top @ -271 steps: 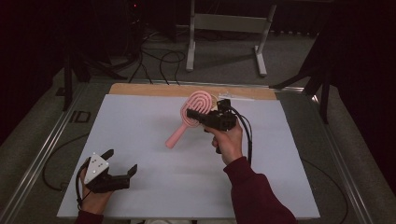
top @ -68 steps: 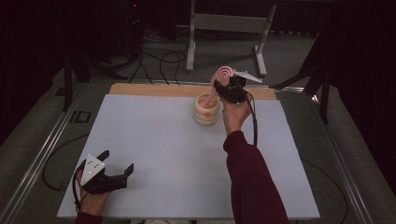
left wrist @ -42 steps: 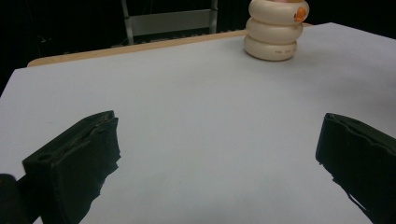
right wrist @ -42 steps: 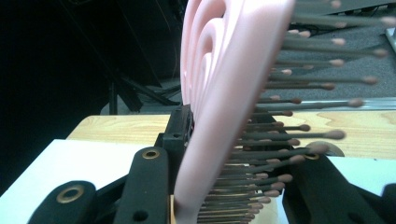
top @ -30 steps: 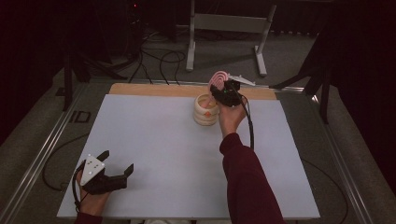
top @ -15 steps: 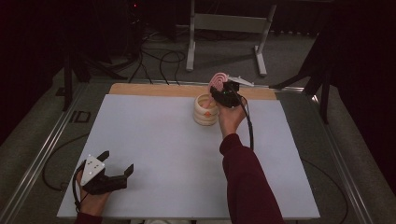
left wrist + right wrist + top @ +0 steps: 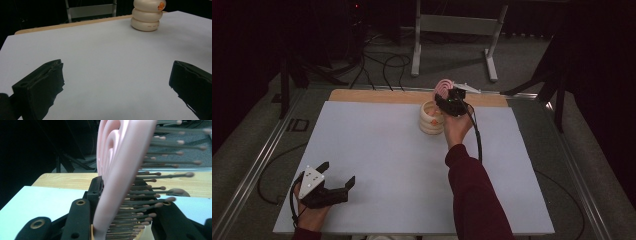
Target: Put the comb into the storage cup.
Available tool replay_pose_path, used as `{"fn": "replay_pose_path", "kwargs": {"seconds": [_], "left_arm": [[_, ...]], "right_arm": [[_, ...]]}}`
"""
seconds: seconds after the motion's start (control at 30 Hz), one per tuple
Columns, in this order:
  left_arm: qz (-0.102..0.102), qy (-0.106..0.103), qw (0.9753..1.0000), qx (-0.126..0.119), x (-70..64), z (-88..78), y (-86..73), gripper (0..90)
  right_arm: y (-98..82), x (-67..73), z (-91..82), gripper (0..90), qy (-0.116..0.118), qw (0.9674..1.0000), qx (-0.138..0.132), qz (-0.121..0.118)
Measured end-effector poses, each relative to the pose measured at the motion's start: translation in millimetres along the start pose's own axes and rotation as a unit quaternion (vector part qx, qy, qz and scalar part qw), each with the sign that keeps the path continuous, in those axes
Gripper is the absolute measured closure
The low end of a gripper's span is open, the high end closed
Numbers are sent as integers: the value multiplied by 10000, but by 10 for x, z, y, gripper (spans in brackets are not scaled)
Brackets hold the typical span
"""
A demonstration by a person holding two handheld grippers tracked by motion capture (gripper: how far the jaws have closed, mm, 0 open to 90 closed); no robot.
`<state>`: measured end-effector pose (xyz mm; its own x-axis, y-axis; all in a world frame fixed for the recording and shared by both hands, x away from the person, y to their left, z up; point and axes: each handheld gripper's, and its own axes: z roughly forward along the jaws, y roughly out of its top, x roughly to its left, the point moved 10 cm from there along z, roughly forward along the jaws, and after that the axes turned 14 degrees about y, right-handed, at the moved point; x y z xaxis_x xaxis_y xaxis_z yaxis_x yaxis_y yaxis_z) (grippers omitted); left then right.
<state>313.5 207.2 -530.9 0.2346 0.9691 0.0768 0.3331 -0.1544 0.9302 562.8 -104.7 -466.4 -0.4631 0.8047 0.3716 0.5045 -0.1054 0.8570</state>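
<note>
My right gripper (image 7: 451, 105) is at the back of the table, shut on a pink hairbrush (image 7: 443, 87) that stands upright, handle down. The handle goes into a cream ribbed cup (image 7: 432, 119) right under the gripper. In the right gripper view the brush (image 7: 120, 170) rises between the black jaws of the right gripper (image 7: 120, 222), its brown bristles pointing right. My left gripper (image 7: 338, 172) rests at the near left of the white sheet, open and holding nothing. The left gripper view shows the left gripper (image 7: 117, 82) with its jaws wide apart and the cup (image 7: 147, 15) far off.
A white sheet (image 7: 377, 150) covers the table, with a wooden strip (image 7: 377, 96) along its far edge. A metal stand (image 7: 457, 25) and cables (image 7: 382, 60) lie on the floor behind. Metal rails run down both sides of the table.
Seconds ago my right gripper carried the brush from the table's middle to above the cup, then lowered it. Over the last second nothing has moved. The left gripper has kept still.
</note>
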Motion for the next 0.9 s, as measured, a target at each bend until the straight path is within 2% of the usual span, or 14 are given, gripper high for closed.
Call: {"fn": "replay_pose_path", "kwargs": {"seconds": [0.27, 0.37, 0.47, 0.9], "left_arm": [[12, -3, 10000, -1, -4, 1, -1, 1], [5, 0, 10000, 2, -1, -1, 0, 1], [3, 3, 10000, 3, -1, 2, -2, 1], [12, 10, 10000, 11, -2, 2, -5, 1]], "right_arm": [[-2, 4, -4, 639, -11, 10000, -20, 9], [-4, -6, -7, 639, -98, 10000, -13, -6], [-3, 3, -7, 639, -23, 10000, -31, 36], [-11, -16, -13, 639, -74, 9999, -66, 30]]}}
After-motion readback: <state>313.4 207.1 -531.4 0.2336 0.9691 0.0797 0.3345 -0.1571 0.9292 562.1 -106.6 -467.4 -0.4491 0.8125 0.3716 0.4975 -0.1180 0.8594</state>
